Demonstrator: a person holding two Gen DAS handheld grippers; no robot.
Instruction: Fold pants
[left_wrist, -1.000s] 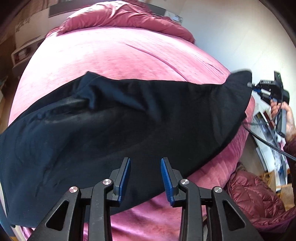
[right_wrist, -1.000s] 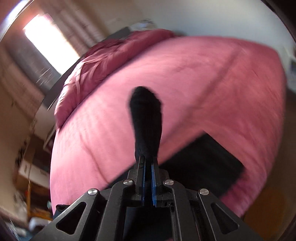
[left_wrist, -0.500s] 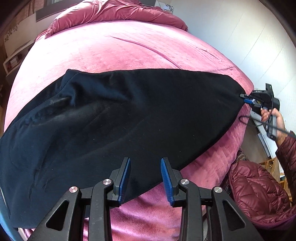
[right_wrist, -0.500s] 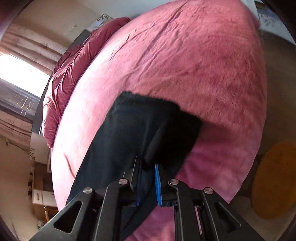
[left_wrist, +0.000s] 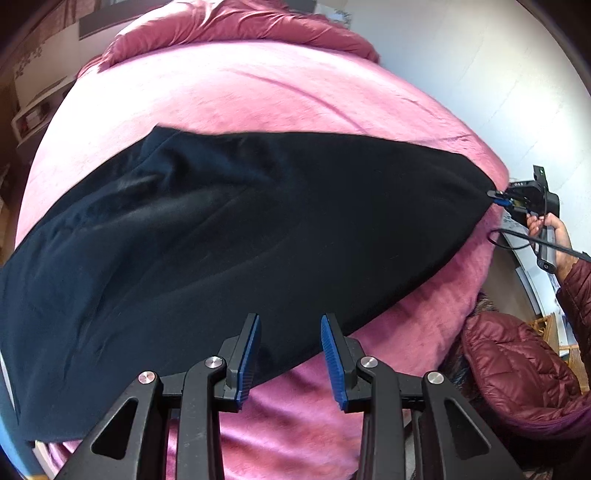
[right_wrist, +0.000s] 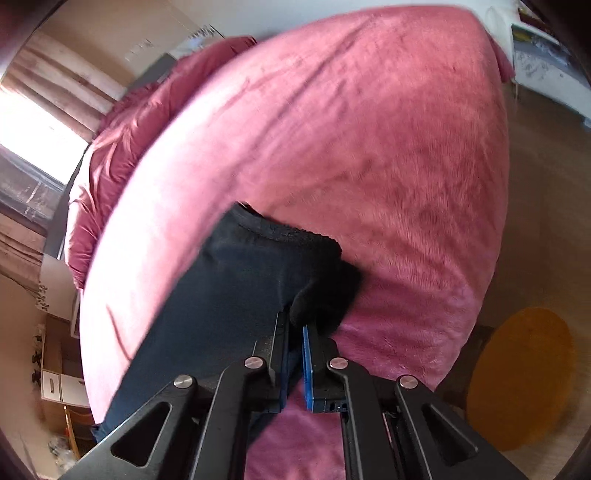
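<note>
I am looking at dark navy pants (left_wrist: 229, 236) lying spread across a pink plush bedspread (left_wrist: 258, 92), reaching from the near left edge of the bed out to its right edge. They are lying as one long, flat shape narrowing to a point at the right — I judge the legs are laid one on the other and smoothed, with the crosswise folds not yet made.

My right gripper (right_wrist: 295, 334) is pinching a bunched end of the fabric between its nearly closed blue pads, low over the bedspread. My left gripper (left_wrist: 290, 354) is hovering over the near edge of the pants, its jaws partly apart and holding nothing.

Much is hard to make out: the fabric is so dark that seams and layers are vanishing, so I am not able to tell waistband from cuffs. The left end of the pants is cut off by the frame, and the right wrist view is blurring toward the far bedspread.
</note>
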